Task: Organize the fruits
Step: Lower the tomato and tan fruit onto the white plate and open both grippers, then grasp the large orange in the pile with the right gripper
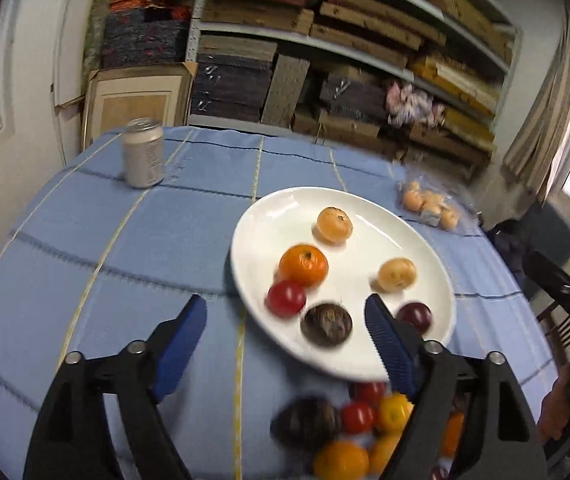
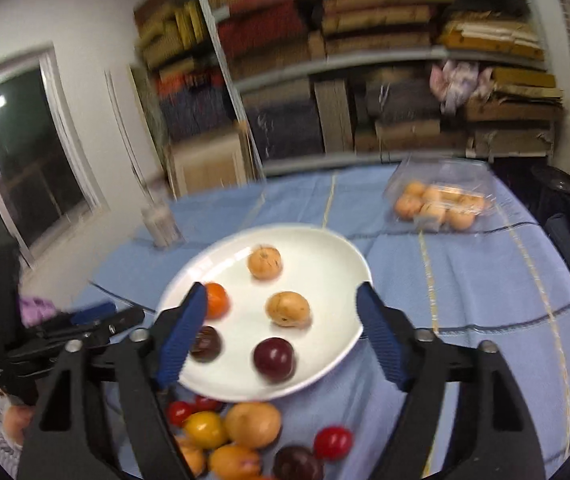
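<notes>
A white plate [image 1: 269,216] on the blue tablecloth holds several fruits: a tangerine [image 1: 303,265], a red tomato [image 1: 285,298], a dark round fruit [image 1: 326,324], a dark plum [image 1: 413,316] and two pale loquats [image 1: 334,225]. The plate also shows in the right wrist view [image 2: 325,248] with the plum [image 2: 274,359]. Loose fruits [image 1: 349,428] lie in a pile before the plate, also in the right wrist view [image 2: 245,436]. My left gripper [image 1: 285,320] is open and empty over the plate's near left edge. My right gripper [image 2: 281,312] is open and empty above the plate.
A silver can [image 1: 143,153] stands at the far left of the table. A clear plastic box of loquats [image 2: 441,200] sits at the far right. Stacked shelves [image 1: 345,40] stand behind the table. A dark chair [image 1: 565,312] is at the right.
</notes>
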